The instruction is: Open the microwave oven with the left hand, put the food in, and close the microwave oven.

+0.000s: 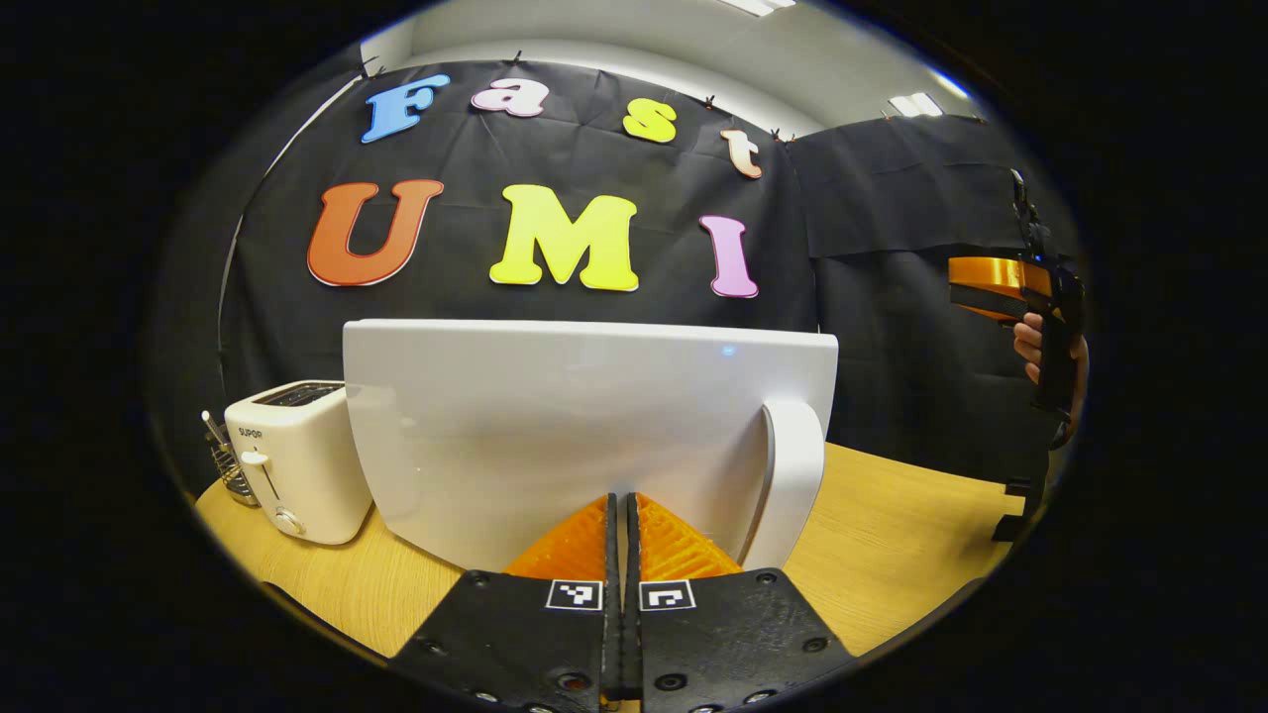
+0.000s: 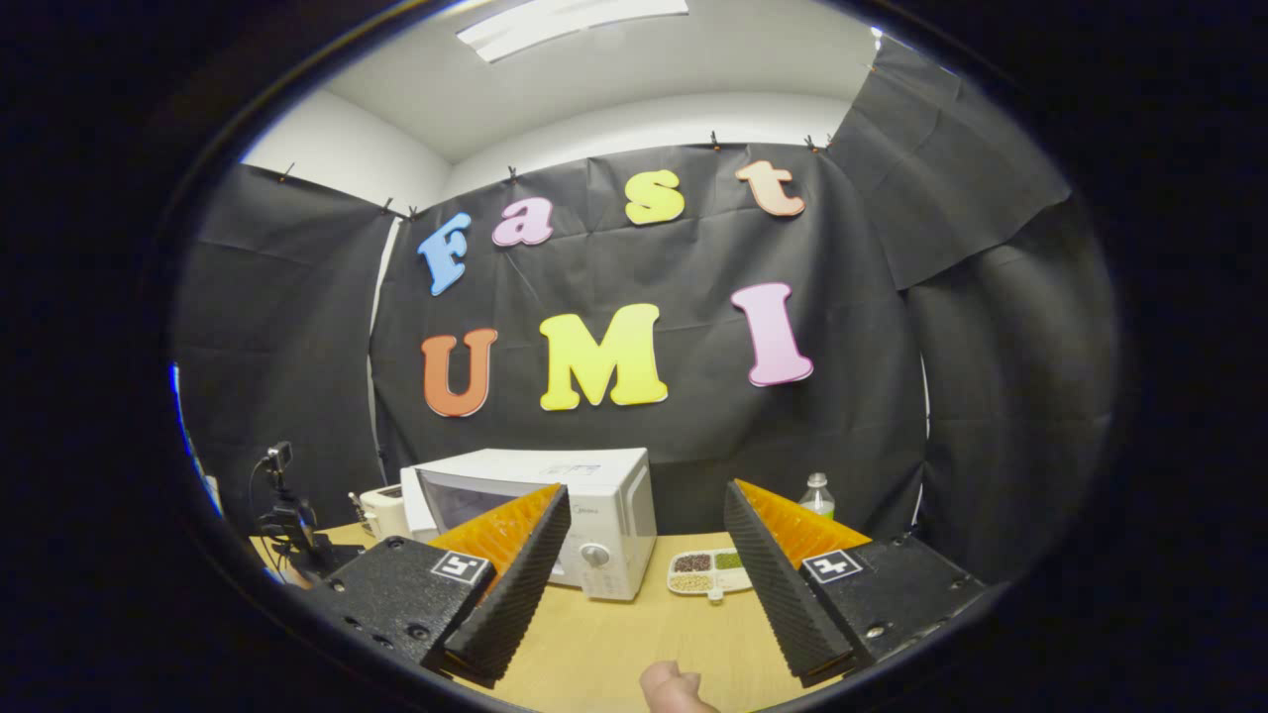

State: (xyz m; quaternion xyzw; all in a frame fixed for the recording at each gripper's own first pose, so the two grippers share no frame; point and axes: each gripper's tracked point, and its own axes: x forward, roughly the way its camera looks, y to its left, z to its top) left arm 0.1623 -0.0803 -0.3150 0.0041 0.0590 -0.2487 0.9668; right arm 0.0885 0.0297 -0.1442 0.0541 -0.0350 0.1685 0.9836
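- On the wooden table stands the microwave, with a toaster beside it and a divided food tray just to its other side.
- Close before the left gripper is the microwave's door, its outer face filling the middle of the left gripper view, with the handle just beside the fingertips.
- That gripper's jaws are pressed together with nothing between them; whether the tips touch the door I cannot tell.
- My reading: the step in hand is working the door, either swinging it open or pushing it shut. I cannot tell from the tray's place whether the food has gone in.
- If opening, the next move calls for hooking the handle and pulling along the door's arc.
- The right gripper hangs well back from the microwave, level and aimed at it, jaws wide and empty.
- In the left gripper view, it is raised off to the side in a hand.
- A fingertip pokes in below.
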